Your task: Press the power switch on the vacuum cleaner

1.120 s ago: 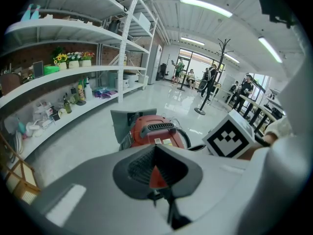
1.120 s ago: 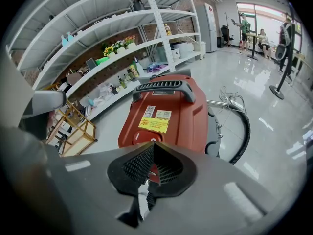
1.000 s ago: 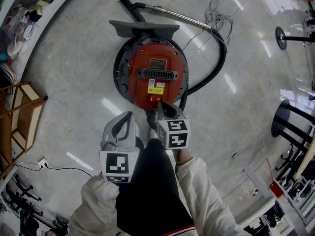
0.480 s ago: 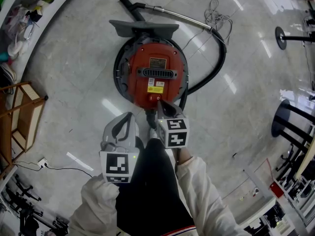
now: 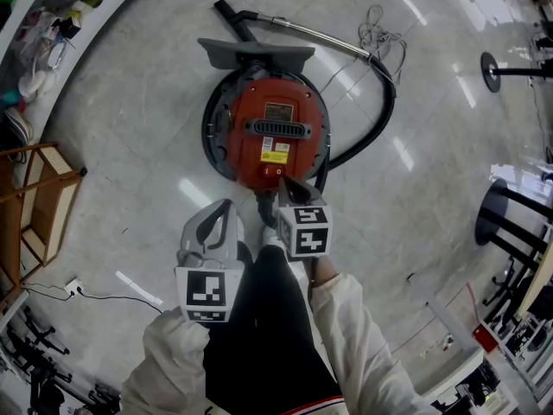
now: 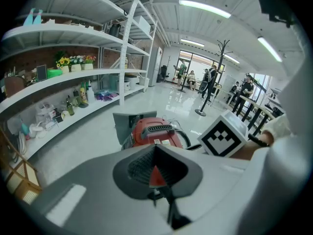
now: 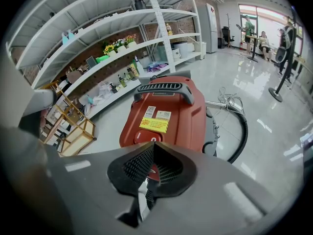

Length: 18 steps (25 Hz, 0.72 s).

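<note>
Presently my right hand-held gripper [image 5: 286, 185], jaws together, empty, hangs just beside the red power switch [image 7: 146, 139] of the round red vacuum cleaner [image 5: 276, 128] on the floor [image 5: 130, 145]; left hand-held gripper [image 5: 220, 210] likewise.

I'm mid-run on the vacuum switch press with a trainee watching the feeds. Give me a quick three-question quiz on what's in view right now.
1. True or false: the right claw is shut, with nothing between its jaws.
2. In the head view, on which side of the red round-bodied vacuum cleaner does the black ribbed hose curve? A) left B) right C) it is hidden
3. Fill in: on the vacuum cleaner's top, the yellow warning label lies between the black slotted handle and the ____.

Key: 1 true; 2 B; 3 the red round power switch.
</note>
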{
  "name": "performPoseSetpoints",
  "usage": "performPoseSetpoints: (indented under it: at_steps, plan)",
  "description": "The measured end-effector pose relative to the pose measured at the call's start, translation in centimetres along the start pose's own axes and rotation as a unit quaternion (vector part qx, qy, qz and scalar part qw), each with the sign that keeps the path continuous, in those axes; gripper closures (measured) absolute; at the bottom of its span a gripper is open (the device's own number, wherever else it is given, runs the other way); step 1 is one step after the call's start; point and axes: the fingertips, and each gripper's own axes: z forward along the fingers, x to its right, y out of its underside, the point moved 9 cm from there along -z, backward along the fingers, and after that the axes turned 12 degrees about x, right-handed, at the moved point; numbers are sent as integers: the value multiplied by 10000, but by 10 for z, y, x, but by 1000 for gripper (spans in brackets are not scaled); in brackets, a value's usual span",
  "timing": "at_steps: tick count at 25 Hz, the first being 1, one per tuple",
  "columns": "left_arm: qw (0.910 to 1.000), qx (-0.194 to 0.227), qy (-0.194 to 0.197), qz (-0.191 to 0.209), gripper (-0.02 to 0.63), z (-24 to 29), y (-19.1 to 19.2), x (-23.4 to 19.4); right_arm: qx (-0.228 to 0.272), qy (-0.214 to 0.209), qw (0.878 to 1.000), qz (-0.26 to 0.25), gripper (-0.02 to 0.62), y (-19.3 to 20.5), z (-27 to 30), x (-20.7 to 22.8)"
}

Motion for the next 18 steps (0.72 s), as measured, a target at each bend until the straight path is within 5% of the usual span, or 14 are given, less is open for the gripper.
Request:
performPoseSetpoints:
  at_steps: [18]
  plan:
    - [9993, 326, -110, 109, 606, -39, -43, -4, 504, 206, 9984, -163, 594, -58, -70, -6]
